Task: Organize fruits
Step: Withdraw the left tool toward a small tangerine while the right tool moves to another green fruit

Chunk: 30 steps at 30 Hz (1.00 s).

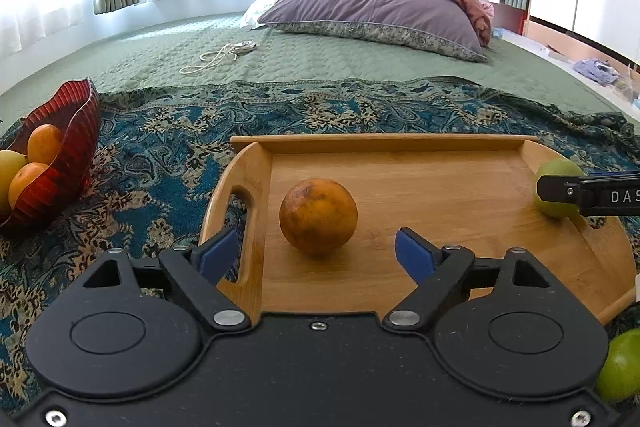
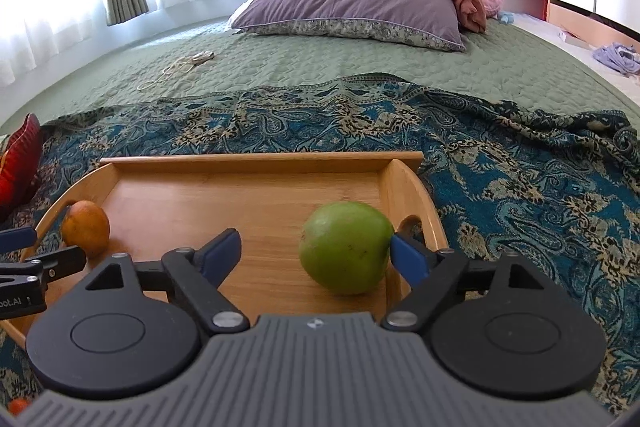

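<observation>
An orange [image 1: 318, 215] sits on the wooden tray [image 1: 440, 155], left of its middle. My left gripper [image 1: 316, 255] is open, its blue pads on either side of the orange and just short of it. A green apple [image 2: 346, 253] lies at the tray's right end [image 2: 256, 161]. My right gripper [image 2: 316, 253] is open around the apple, the right pad [image 2: 408, 259] touching or nearly touching it. The apple [image 1: 558, 193] and the right gripper's finger show at the right of the left wrist view. The orange [image 2: 86, 229] shows at the left of the right wrist view.
A red glass bowl [image 1: 76, 151] with oranges and a yellowish fruit stands left of the tray on a patterned blue cloth [image 1: 160, 155]. Another green fruit [image 1: 622, 367] lies at the near right. A purple pillow [image 1: 372, 7] and a cord [image 1: 216, 59] lie farther back on the green bed.
</observation>
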Tool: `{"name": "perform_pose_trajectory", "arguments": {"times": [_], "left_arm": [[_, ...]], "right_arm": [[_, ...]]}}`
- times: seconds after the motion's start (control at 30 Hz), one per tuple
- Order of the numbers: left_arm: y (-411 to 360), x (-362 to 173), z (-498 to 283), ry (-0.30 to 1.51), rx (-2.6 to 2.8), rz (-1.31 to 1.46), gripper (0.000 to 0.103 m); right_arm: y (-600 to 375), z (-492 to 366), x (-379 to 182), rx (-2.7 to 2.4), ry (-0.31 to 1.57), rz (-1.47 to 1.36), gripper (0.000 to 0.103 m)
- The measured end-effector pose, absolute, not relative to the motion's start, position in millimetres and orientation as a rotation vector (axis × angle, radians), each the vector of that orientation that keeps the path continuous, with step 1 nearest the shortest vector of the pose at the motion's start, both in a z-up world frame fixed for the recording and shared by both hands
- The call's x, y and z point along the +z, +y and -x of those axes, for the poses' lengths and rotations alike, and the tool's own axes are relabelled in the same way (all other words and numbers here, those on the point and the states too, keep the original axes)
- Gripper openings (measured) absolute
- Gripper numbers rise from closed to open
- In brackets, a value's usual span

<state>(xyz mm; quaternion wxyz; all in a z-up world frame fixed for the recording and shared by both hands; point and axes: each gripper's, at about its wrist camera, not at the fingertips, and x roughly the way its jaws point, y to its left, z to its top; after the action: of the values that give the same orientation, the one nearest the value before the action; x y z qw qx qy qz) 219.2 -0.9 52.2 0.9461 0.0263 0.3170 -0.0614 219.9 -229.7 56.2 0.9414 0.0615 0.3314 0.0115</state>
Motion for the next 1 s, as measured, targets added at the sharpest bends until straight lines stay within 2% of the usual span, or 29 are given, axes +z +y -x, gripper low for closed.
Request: {"name": "perform_pose_trajectory", "arguments": {"times": [0.2, 1.0], "left_arm": [[5.0, 54.3, -197.9, 0.64, -0.153, -0.034, 0.091], [18.0, 49.0, -90.1, 0.553, -0.183, 0.012, 0.102]], "right_arm": [[-229.7, -193.6, 59.1, 0.06, 0.642, -0.099, 0.102], [-217.9, -70.0, 55.3, 0.117, 0.446, -0.001, 0.103]]}}
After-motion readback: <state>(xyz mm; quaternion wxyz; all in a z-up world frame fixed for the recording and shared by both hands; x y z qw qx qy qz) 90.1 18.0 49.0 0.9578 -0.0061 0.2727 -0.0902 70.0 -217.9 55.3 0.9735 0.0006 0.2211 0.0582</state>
